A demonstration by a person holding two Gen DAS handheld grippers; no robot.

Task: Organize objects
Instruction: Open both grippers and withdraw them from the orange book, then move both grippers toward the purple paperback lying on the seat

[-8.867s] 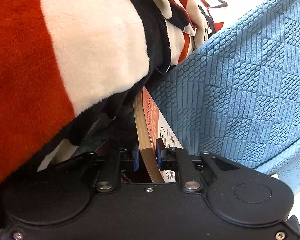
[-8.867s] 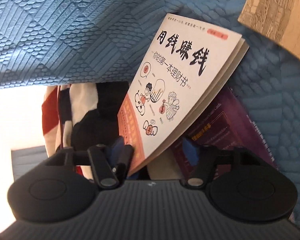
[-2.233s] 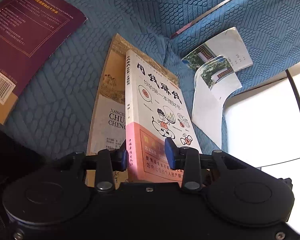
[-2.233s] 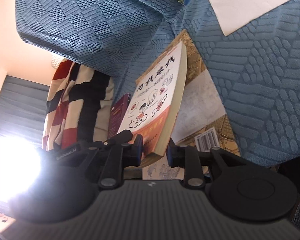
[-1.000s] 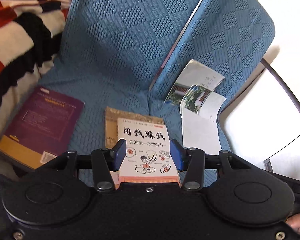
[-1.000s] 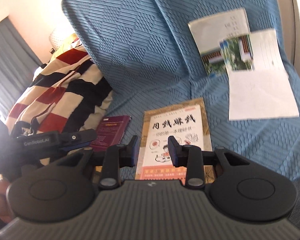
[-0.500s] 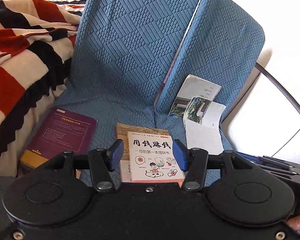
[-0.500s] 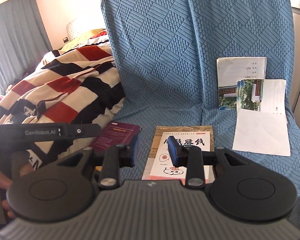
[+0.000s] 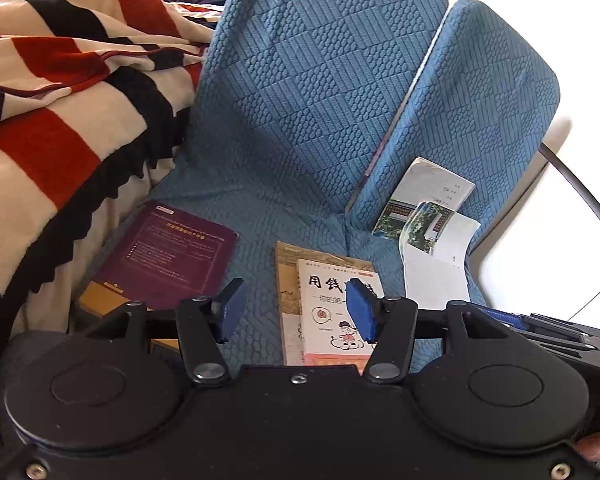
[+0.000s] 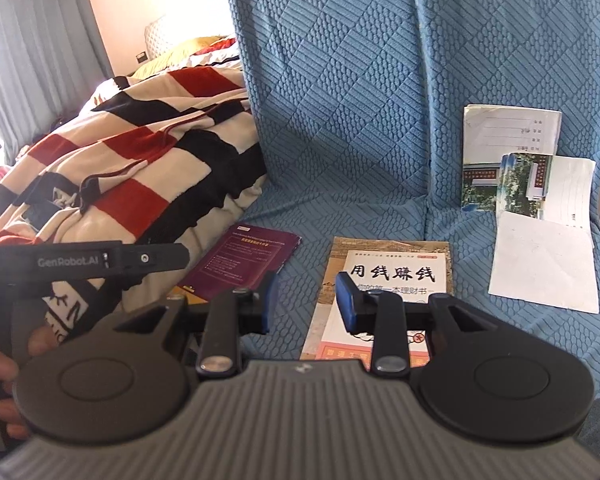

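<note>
White book (image 10: 392,276) stacked on brown book (image 10: 340,276), sofa seat (image 9: 256,216). We still judge purple book (image 9: 172,256), loose booklets (image 10: 512,152) unsorted. Left gripper (image 9: 296,312), right gripper (image 10: 306,300): jaws spread, empty.

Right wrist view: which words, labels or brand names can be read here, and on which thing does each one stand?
"用钱赚钱": title on the white book, lying on a tan book.
"GenRobot.AI": on the left hand-held gripper, seen from the right wrist view.
Purple book: print too small to read.
Booklets against the backrest: text too small.
White book's subtitle: partly hidden by the right hand-held gripper.
</note>
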